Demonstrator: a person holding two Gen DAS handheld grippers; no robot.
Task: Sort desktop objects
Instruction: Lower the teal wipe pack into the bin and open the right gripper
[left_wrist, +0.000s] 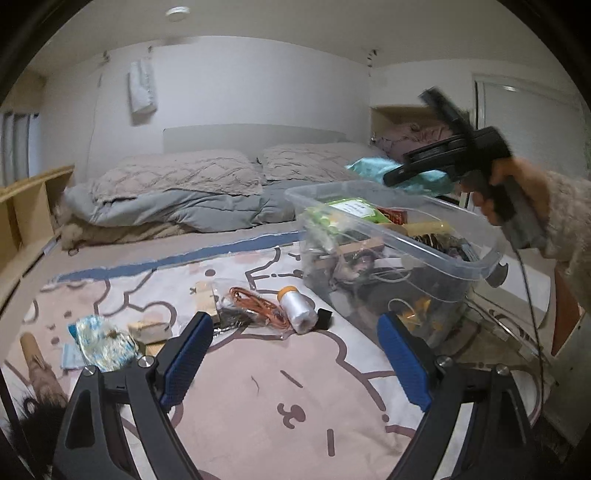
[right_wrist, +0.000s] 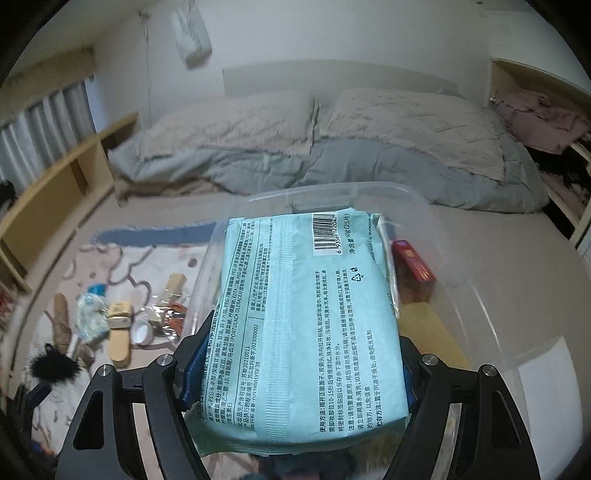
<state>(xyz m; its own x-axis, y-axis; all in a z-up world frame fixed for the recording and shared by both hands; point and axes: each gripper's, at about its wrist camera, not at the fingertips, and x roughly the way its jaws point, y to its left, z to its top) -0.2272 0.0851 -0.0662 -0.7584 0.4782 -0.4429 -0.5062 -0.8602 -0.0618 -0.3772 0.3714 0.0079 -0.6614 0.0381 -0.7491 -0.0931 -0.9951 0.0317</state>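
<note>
My right gripper (right_wrist: 295, 369) is shut on a teal wet-wipes pack (right_wrist: 303, 317) and holds it over the clear plastic bin (right_wrist: 461, 280). In the left wrist view the right gripper (left_wrist: 436, 170) and the teal pack (left_wrist: 388, 168) hang above the bin (left_wrist: 443, 254), which holds several items. My left gripper (left_wrist: 295, 354) is open and empty, low over the pink cartoon blanket (left_wrist: 277, 387). Ahead of it lie a white thread spool (left_wrist: 297, 310), an orange cable in a bag (left_wrist: 255, 306) and a small black block (left_wrist: 324, 318).
To the left lie a blue-white crumpled packet (left_wrist: 103, 341), a wooden block (left_wrist: 149, 330), a brown brush handle (left_wrist: 35, 365) and a black fluffy thing (left_wrist: 37, 413). Pillows and a grey duvet (left_wrist: 177, 206) lie behind. A wooden shelf (left_wrist: 26, 206) runs along the left.
</note>
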